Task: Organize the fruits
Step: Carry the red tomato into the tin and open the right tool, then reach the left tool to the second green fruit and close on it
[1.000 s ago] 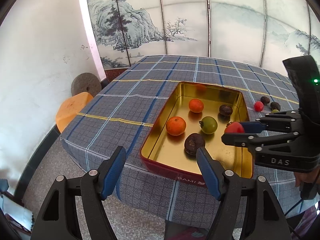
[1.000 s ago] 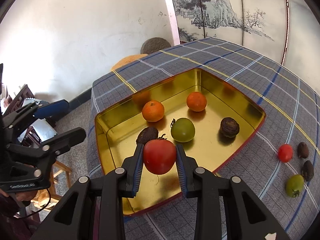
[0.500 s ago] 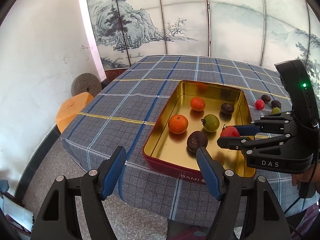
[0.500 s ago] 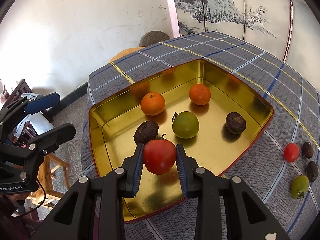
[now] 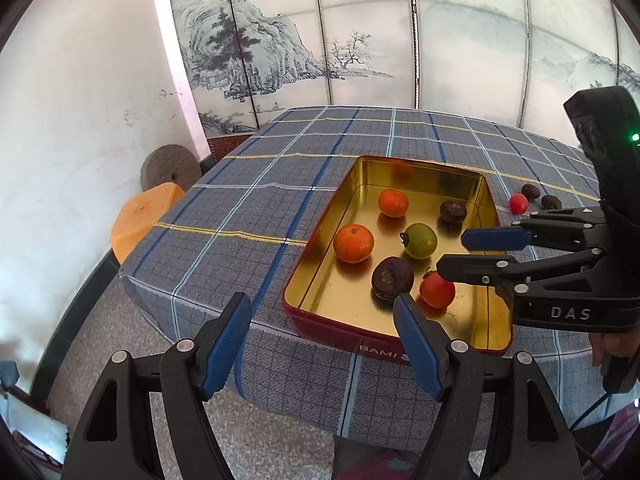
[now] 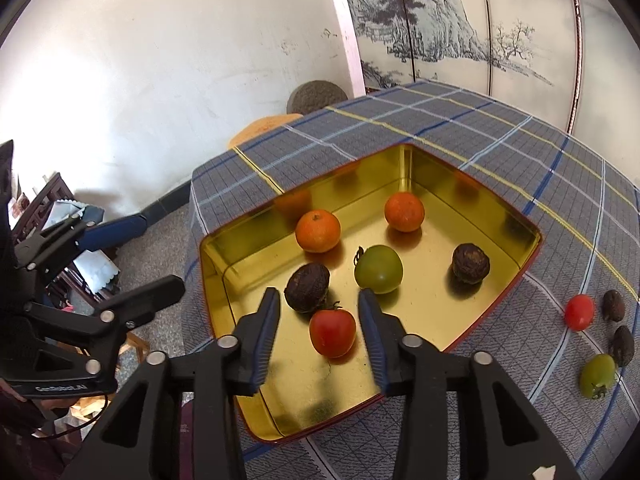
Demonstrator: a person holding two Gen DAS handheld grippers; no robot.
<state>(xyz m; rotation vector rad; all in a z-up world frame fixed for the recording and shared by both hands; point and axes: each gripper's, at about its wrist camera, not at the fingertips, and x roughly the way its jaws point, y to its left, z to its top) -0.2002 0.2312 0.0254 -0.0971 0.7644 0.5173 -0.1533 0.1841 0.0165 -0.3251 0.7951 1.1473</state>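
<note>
Change: since half a second ago my right tongs (image 6: 318, 320) have parted and let go of the red tomato (image 6: 332, 332), which now rests on the floor of the gold tin (image 6: 496, 292).
Right tongs: released, blue pads either side of the tomato without touching it.
Left tongs: (image 5: 322, 344) released and holding nothing, hanging short of the tabletop (image 5: 248, 216) edge, near the tin's front corner.
Red tomato: between my right tongs, touching or just beside the dark wrinkled fruit (image 6: 307, 287) ahead and to the left.
Tin contents: ahead of my right tongs sit a green tomato (image 6: 378, 269), two oranges (image 6: 318, 231) and a second dark fruit (image 6: 471, 263).
Loose fruit: right of my right tongs, on the plaid cloth outside the tin, lie a small red tomato (image 6: 579, 312), a small green tomato (image 6: 597, 375) and two dark fruits (image 6: 613, 305).
</note>
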